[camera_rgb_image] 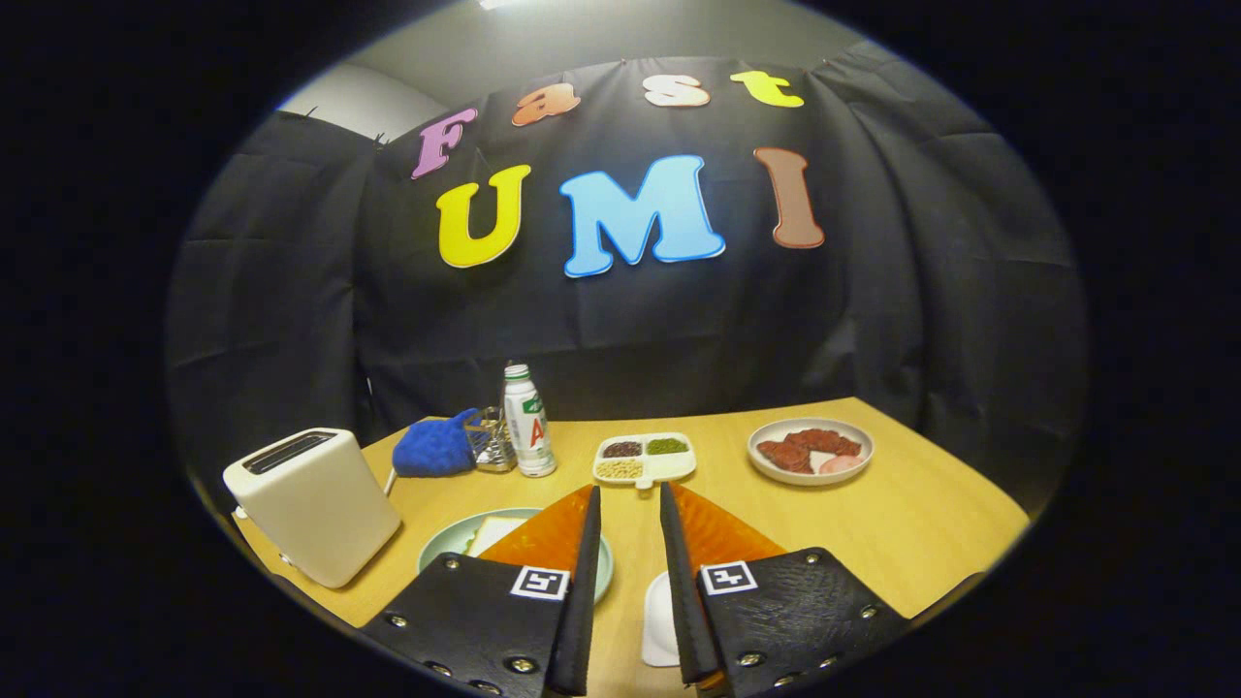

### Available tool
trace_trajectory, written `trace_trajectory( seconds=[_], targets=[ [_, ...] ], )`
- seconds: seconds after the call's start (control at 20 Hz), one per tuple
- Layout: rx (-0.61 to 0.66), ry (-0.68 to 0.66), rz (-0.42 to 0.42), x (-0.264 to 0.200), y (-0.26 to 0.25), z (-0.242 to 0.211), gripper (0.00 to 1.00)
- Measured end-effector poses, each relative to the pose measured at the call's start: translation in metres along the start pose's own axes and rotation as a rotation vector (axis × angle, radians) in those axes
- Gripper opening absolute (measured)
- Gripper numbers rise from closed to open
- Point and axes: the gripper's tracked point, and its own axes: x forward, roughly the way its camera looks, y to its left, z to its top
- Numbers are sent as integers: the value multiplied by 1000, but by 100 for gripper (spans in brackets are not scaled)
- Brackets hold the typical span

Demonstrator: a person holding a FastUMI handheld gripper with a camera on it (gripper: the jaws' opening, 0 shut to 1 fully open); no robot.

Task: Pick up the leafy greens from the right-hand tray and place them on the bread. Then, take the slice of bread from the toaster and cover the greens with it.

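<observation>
My gripper [630, 490] hangs above the near part of the wooden table [902, 523], open, with nothing between its fingers. A pale green plate [441, 543] lies under the left finger, and a slice of bread [494, 531] rests on it, partly covered by that finger. To the left of the plate stands a white toaster [315, 504]; its top slot looks dark and I cannot tell what is in it. A white tray [659, 611] peeks out low between the fingers, mostly hidden by the right finger.
Beyond the fingers sits a white divided dish [645, 458] of beans and seeds. A round plate [810, 451] of red meat slices lies to its right. At the back left are a white bottle [528, 422], a metal holder [492, 441] and a blue mitt [434, 446].
</observation>
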Motion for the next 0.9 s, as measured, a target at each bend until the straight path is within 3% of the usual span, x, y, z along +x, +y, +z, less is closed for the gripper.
trace_trajectory(
  seconds=[0.2, 0.4, 0.65, 0.9],
  targets=[
    [-79, -50, -64, -14, -57, 11, 35],
    [-210, -137, -56, -17, -126, 14, 35],
    [-206, -214, -91, -21, -240, 16, 29],
    [-137, -214, -51, -17, -342, 3, 29]
  ],
)
